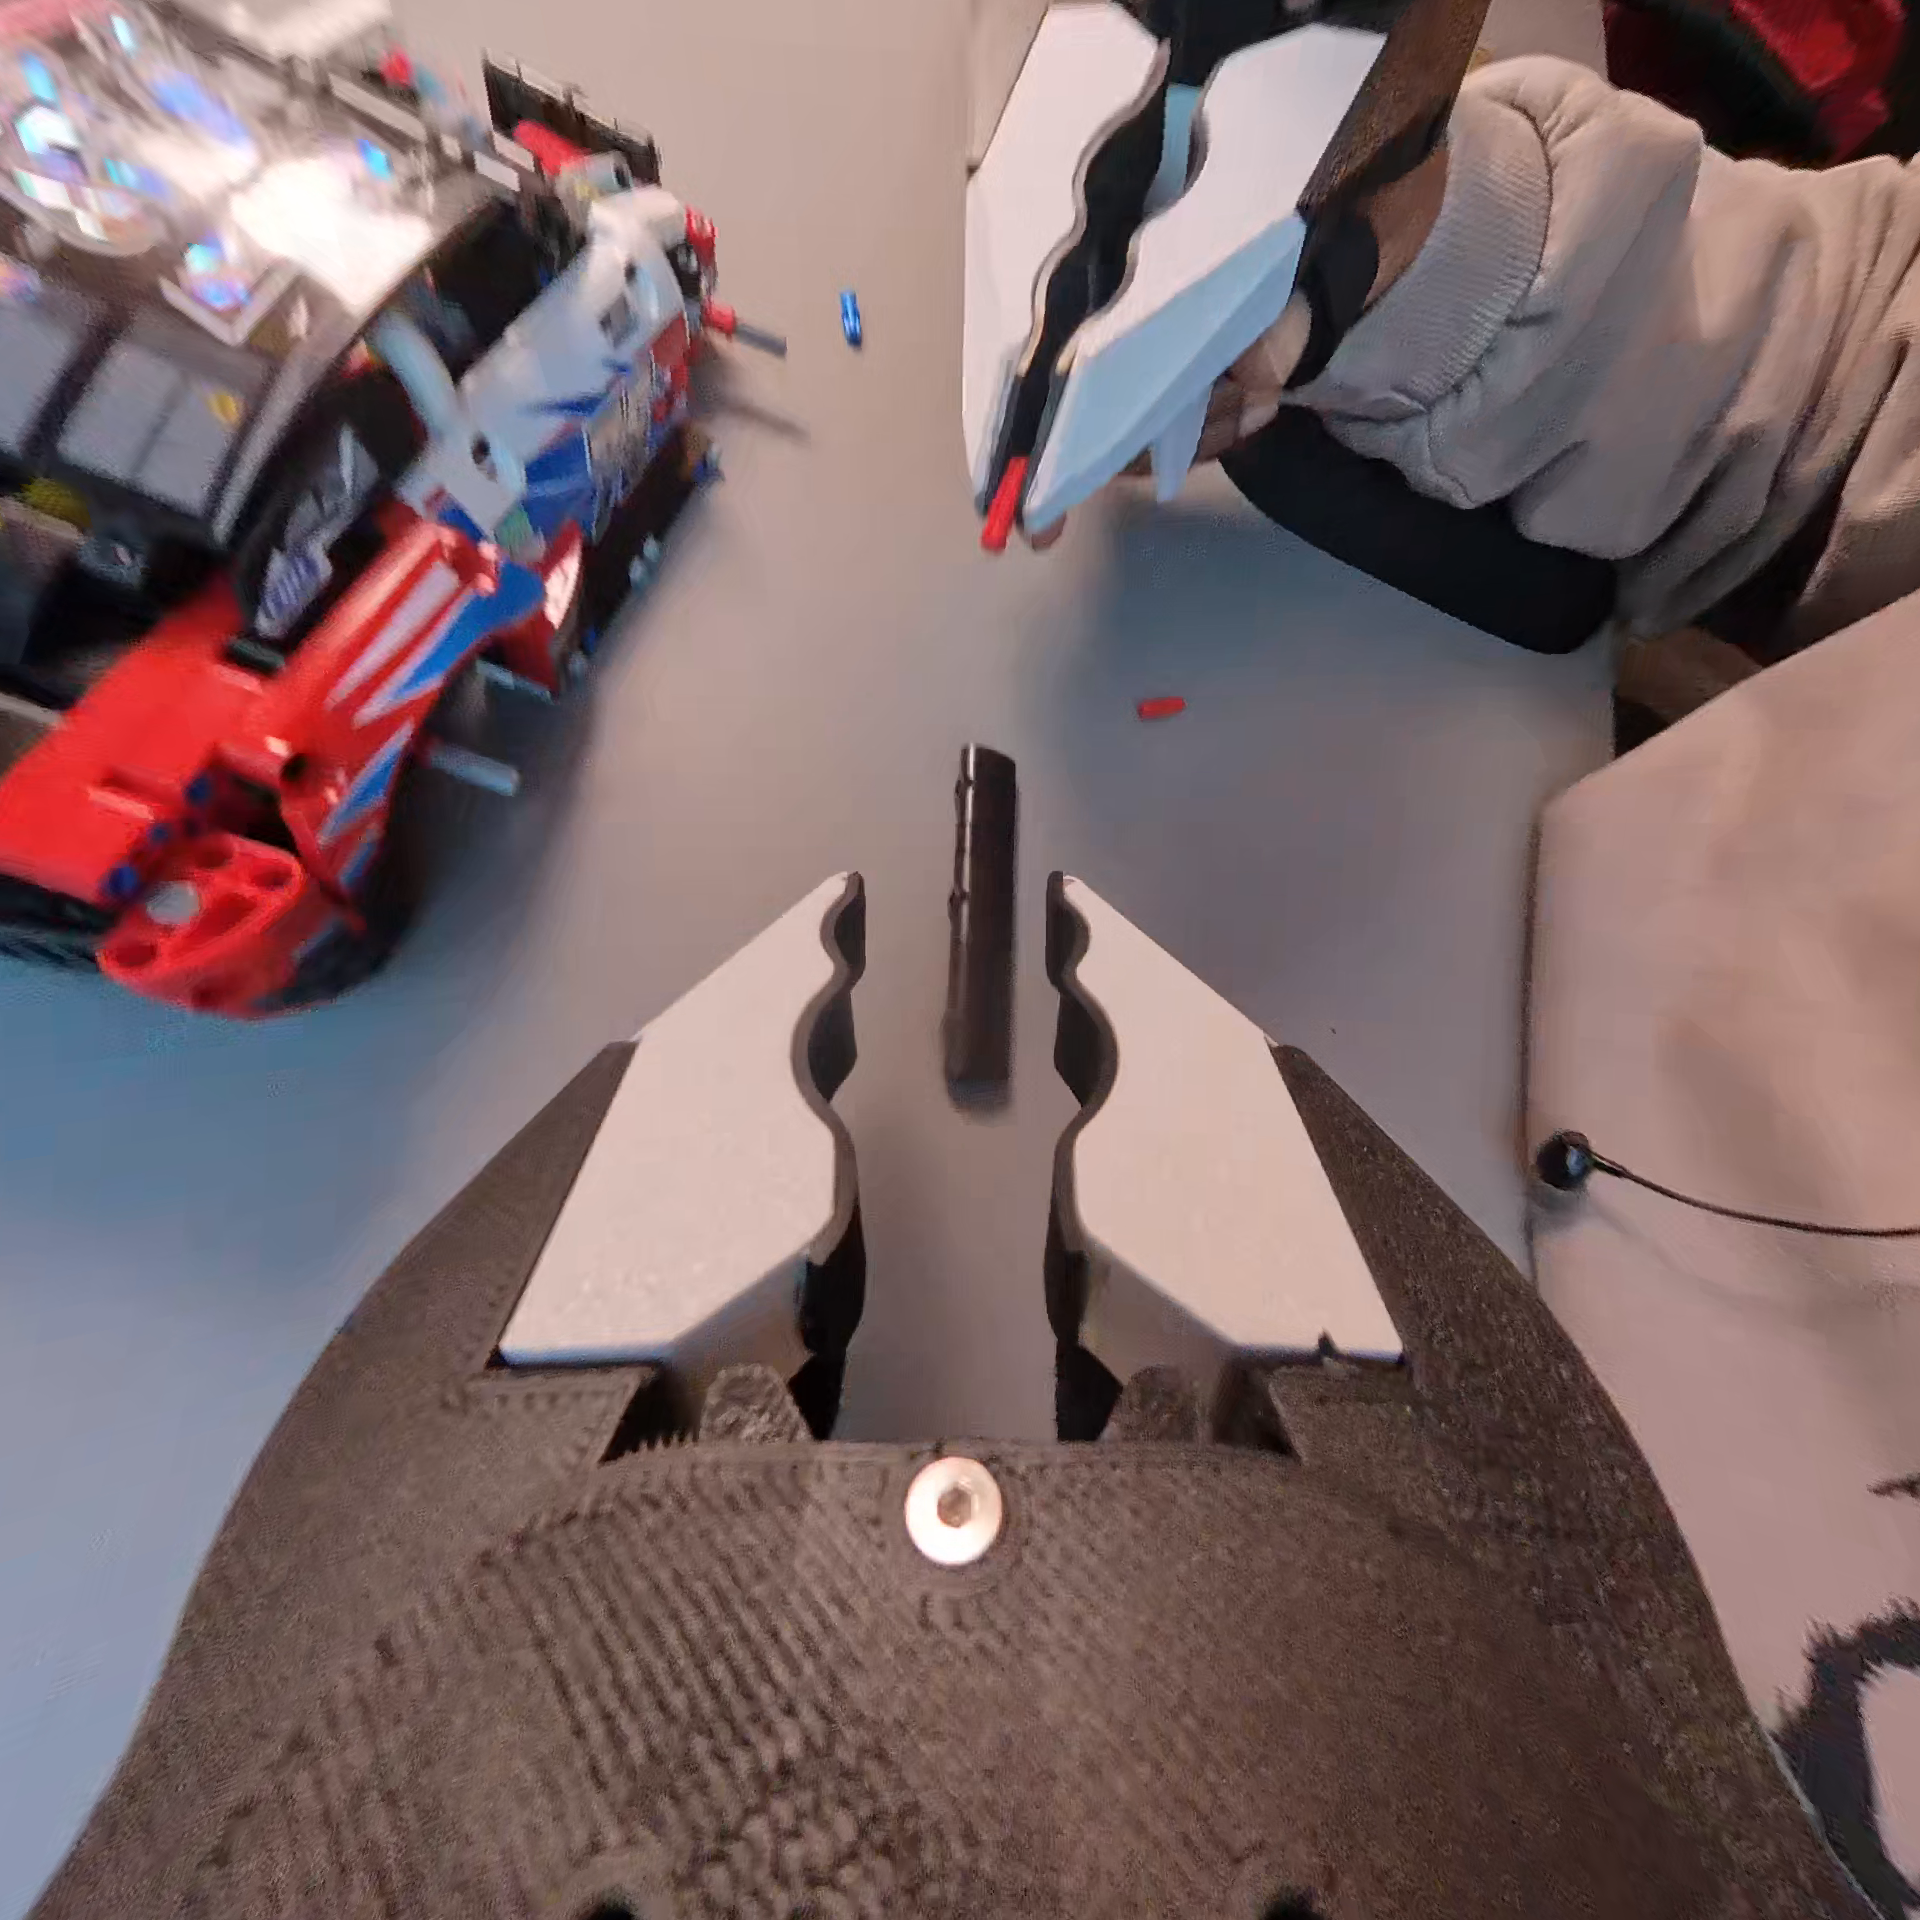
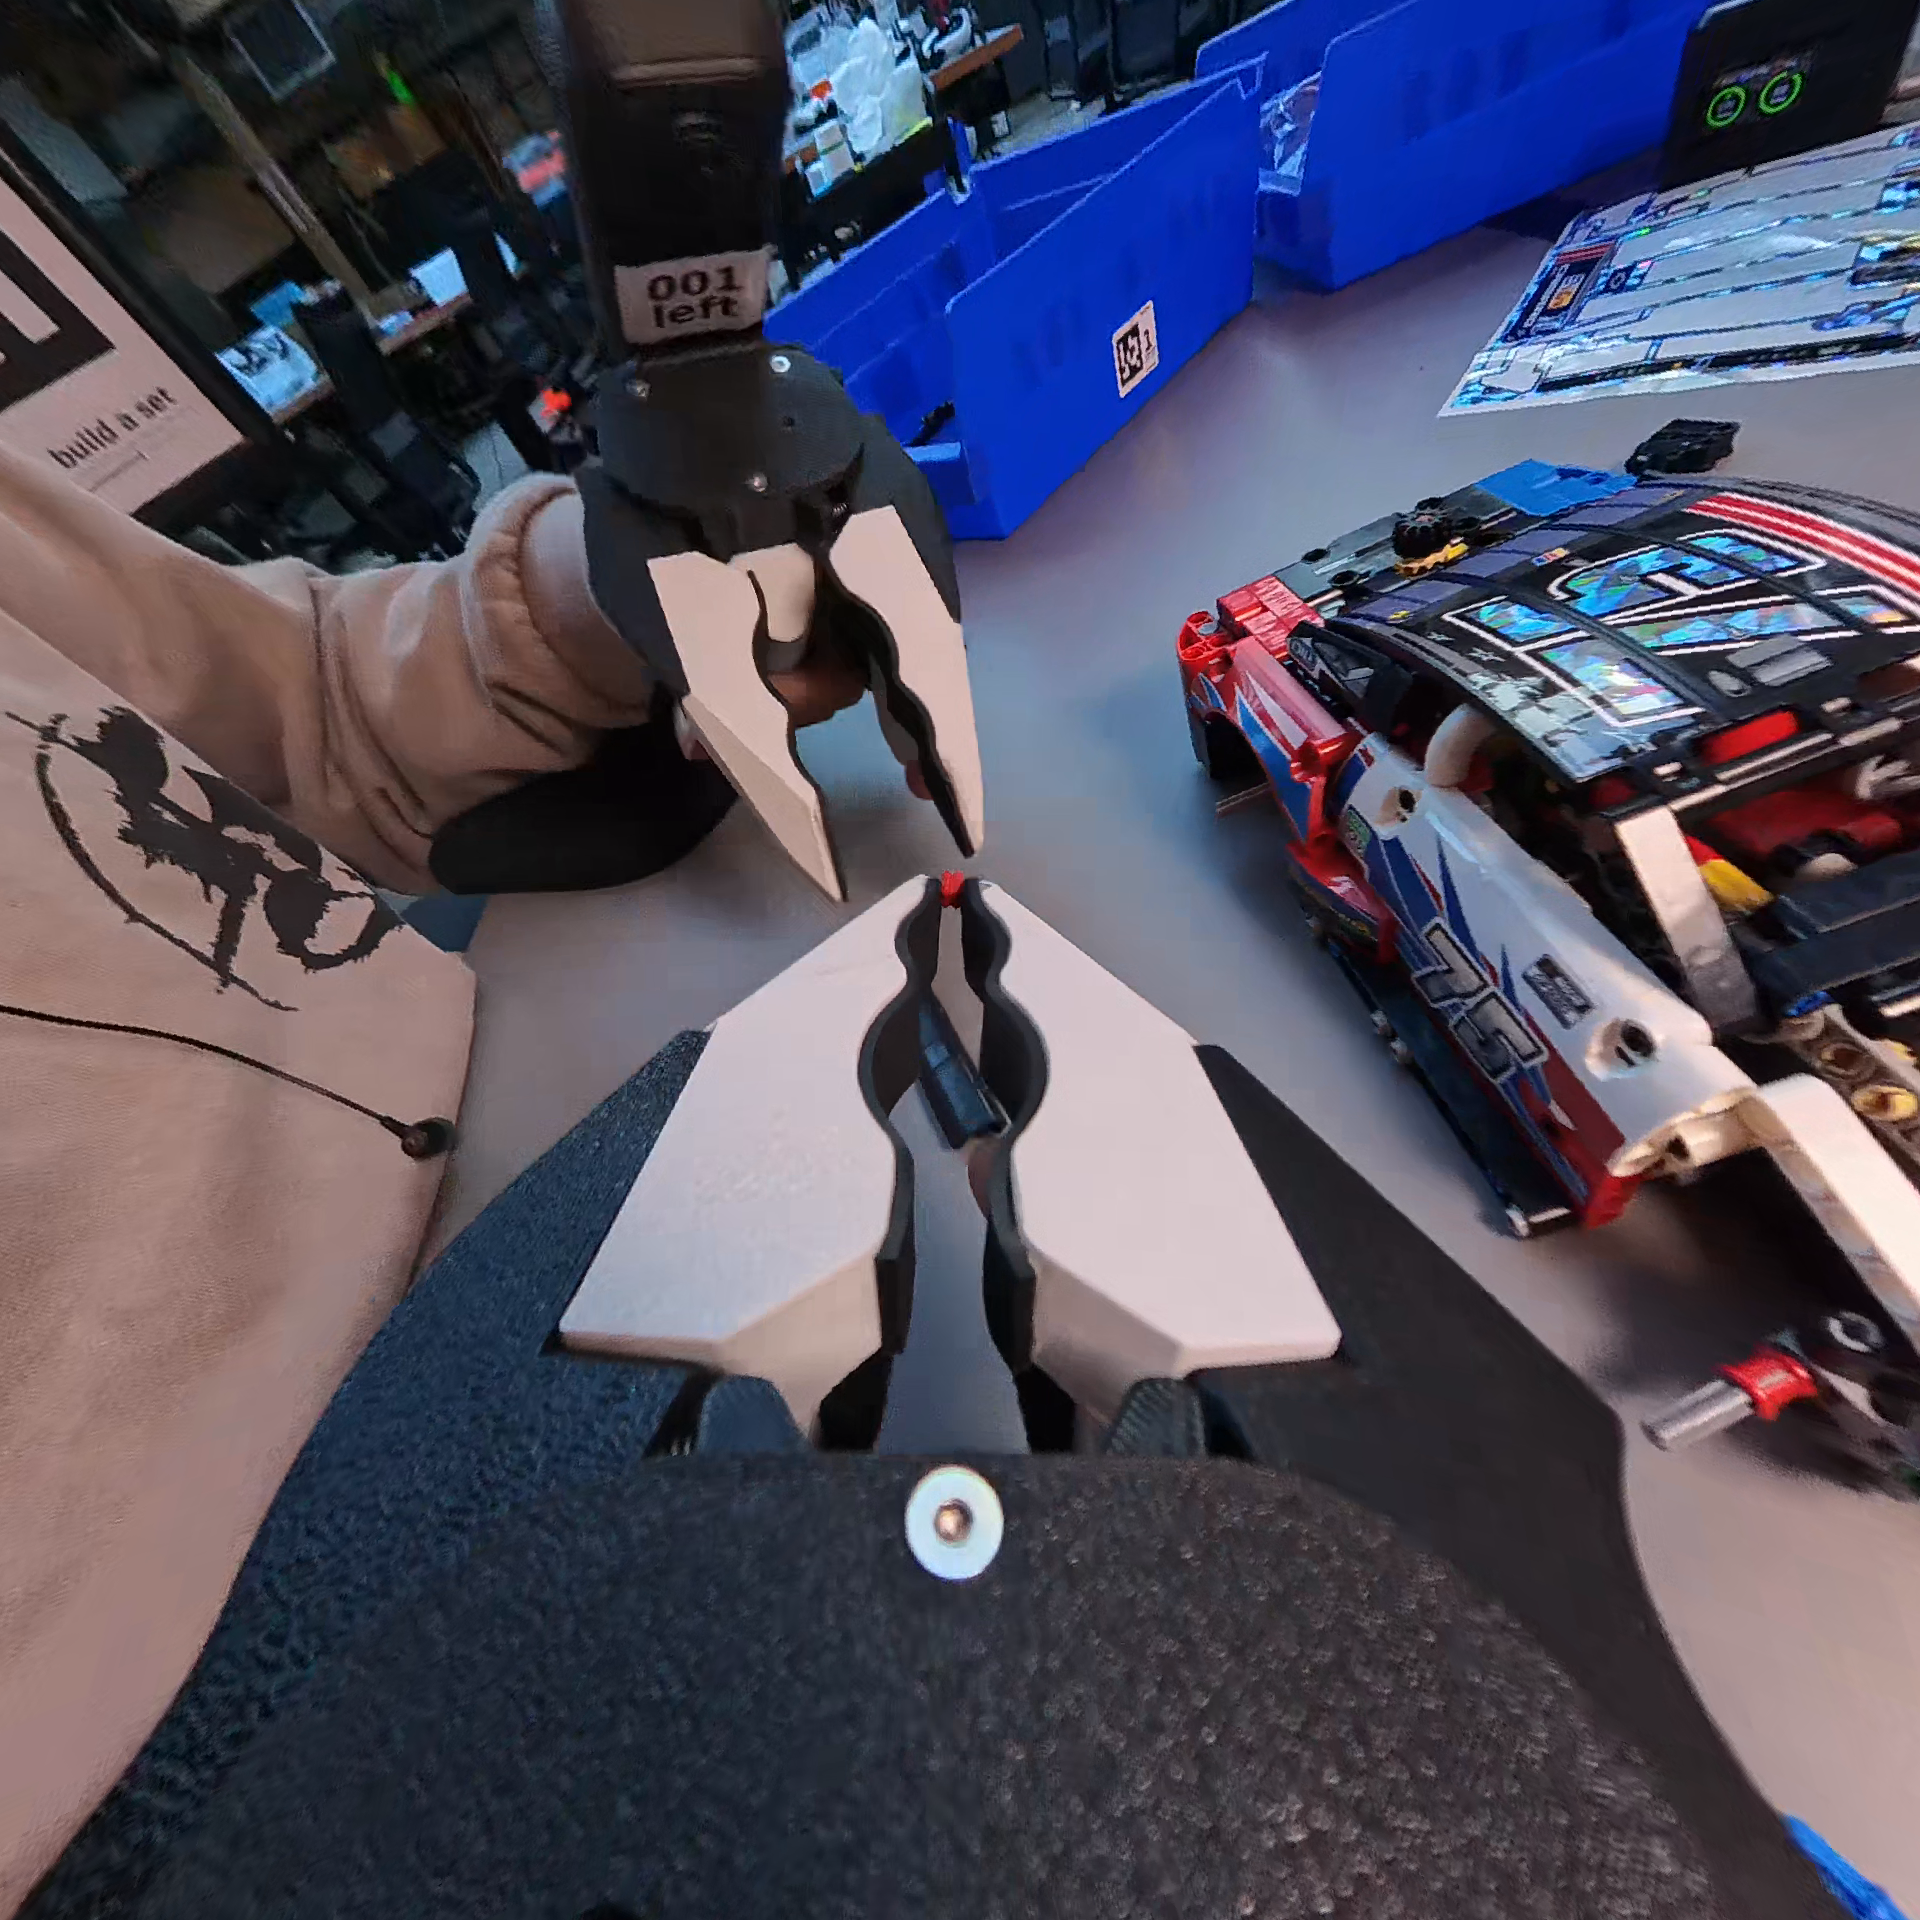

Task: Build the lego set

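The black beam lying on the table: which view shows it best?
The left wrist view: the black beam lies in full sight, lengthwise between the open left gripper's fingers. In the right wrist view only a short stretch shows through the right gripper's fingers.

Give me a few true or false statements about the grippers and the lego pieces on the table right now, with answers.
1. The right gripper is shut on a small red pin. True.
2. The left gripper grips the black beam. False: its jaws stand open, the beam lying on the table between them.
3. The lego car is plain yellow. False: it is red, white, blue and black.
4. A loose red piece lies on the table. True.
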The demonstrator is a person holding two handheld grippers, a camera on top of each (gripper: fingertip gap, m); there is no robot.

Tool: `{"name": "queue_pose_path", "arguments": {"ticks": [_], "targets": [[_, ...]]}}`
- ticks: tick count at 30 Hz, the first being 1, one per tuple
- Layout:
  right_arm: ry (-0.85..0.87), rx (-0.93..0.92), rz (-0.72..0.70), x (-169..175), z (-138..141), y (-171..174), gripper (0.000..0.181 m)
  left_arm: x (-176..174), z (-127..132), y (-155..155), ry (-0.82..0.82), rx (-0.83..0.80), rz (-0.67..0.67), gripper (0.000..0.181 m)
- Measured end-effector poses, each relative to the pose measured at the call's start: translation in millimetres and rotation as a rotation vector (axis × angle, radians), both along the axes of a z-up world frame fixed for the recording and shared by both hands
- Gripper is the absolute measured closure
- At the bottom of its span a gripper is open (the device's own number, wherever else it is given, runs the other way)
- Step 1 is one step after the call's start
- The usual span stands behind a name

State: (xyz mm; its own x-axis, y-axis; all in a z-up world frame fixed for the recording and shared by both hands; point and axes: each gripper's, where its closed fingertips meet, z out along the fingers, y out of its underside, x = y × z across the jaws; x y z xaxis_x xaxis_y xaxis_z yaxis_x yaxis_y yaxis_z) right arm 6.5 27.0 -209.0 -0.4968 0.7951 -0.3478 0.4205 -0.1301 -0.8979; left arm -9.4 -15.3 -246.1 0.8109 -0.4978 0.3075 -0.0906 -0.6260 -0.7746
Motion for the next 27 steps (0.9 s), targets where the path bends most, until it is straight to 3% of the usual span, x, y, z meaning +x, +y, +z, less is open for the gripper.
{"name": "queue_pose_path", "arguments": {"ticks": [1,6,12,19,24,27], "targets": [[-0.003,0.031,-0.001,2,-1,2,0.180,-4,-5,-8,-0.022,-0.050,0.004,0.148],[-0.033,0.163,0.020,7,-12,2,0.180,-8,-31,-27,0.064,-0.139,0.030,0.156],[-0.082,0.220,0.109,14,-26,-18,0.180,2,-39,-22,0.251,-0.115,-0.025,0.171],[-0.132,0.386,0.168,21,-46,-34,0.180,14,-33,-12,0.378,0.077,-0.092,0.174],[-0.160,0.473,0.181,23,-59,-36,0.180,24,-29,-8,0.368,0.157,-0.117,0.175],[-0.159,0.485,0.205,27,-60,-39,0.180,31,-26,-9,0.264,0.158,-0.120,0.176]]}}
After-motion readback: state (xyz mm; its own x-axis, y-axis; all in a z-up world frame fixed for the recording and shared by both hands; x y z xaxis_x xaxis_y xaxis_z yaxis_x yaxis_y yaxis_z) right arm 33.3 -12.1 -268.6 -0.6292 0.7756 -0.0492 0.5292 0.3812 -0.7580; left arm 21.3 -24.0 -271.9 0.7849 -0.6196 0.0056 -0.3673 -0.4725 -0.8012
